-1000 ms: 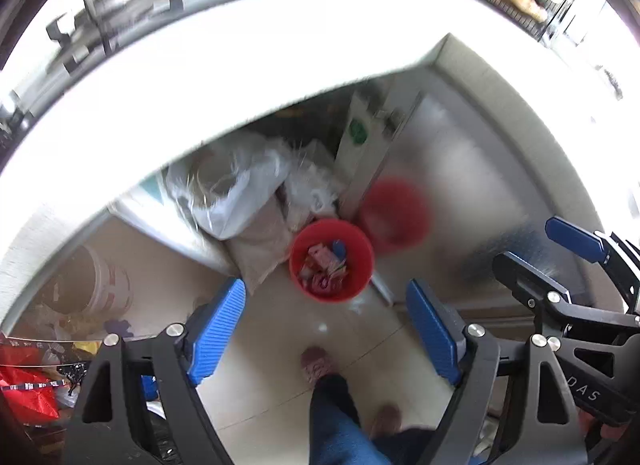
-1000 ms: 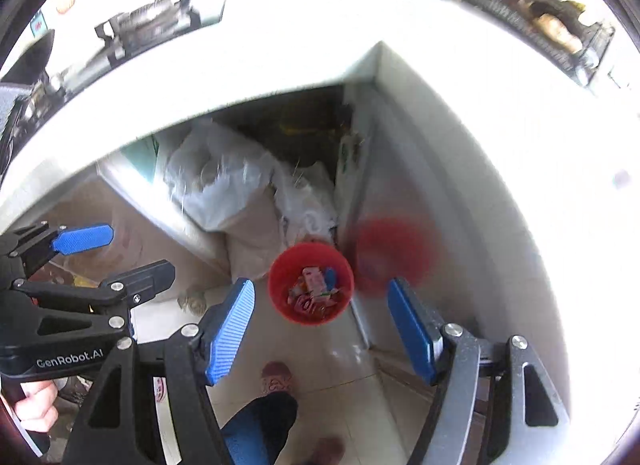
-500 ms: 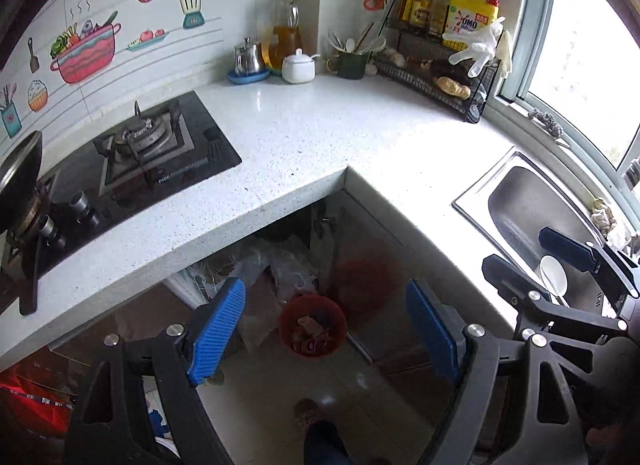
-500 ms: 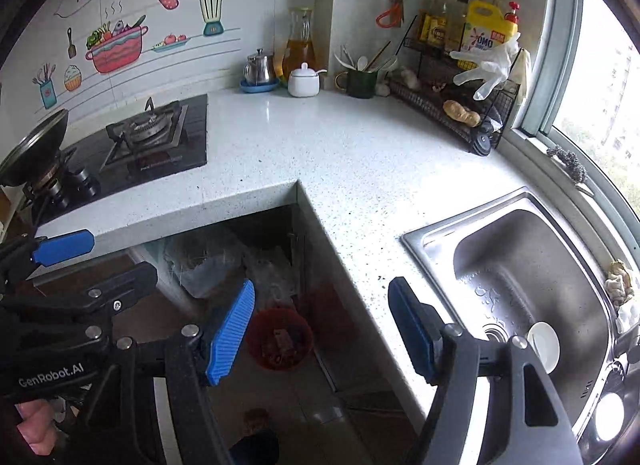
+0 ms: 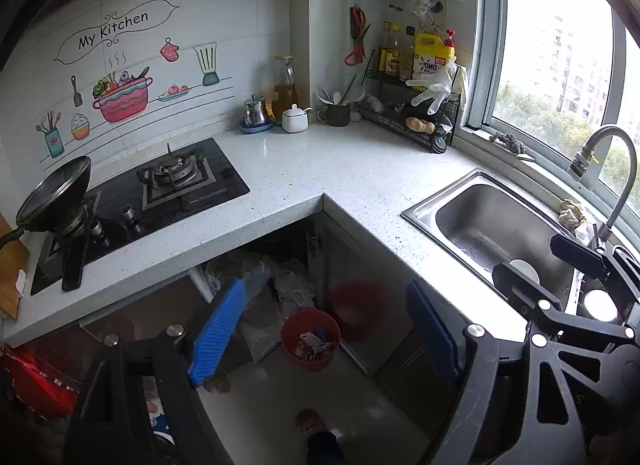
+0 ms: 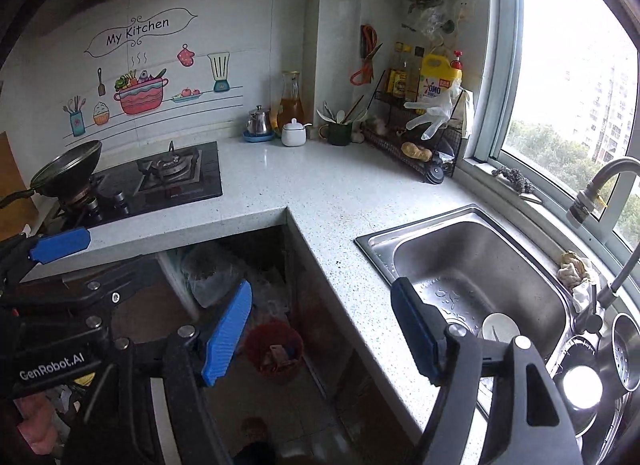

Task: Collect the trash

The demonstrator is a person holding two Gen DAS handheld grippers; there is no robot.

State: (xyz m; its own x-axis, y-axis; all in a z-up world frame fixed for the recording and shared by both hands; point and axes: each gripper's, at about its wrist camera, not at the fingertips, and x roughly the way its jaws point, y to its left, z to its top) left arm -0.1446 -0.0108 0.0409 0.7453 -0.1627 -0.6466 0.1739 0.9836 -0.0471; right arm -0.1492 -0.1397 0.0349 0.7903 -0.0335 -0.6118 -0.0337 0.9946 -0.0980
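Observation:
A red trash bucket [image 5: 310, 339] with colourful wrappers inside stands on the floor under the counter corner; it also shows in the right wrist view [image 6: 273, 352]. My left gripper [image 5: 324, 335] is open and empty, held high above the bucket. My right gripper [image 6: 322, 331] is open and empty, above the counter edge beside the sink. Each gripper shows in the other's view: the right one at the far right [image 5: 576, 277], the left one at the far left [image 6: 72, 265].
An L-shaped speckled counter [image 5: 316, 173] carries a gas hob [image 5: 176, 177] with a wok [image 5: 52, 195], jars, a cup and a wire rack [image 5: 416, 121]. A steel sink [image 6: 472, 265] with a tap [image 6: 600, 193] holds a white dish. Plastic bags [image 5: 276, 285] lie under the counter.
Both grippers have risen and tilted up from looking down at the bucket to a view over the whole counter and sink. Both stay open and empty.

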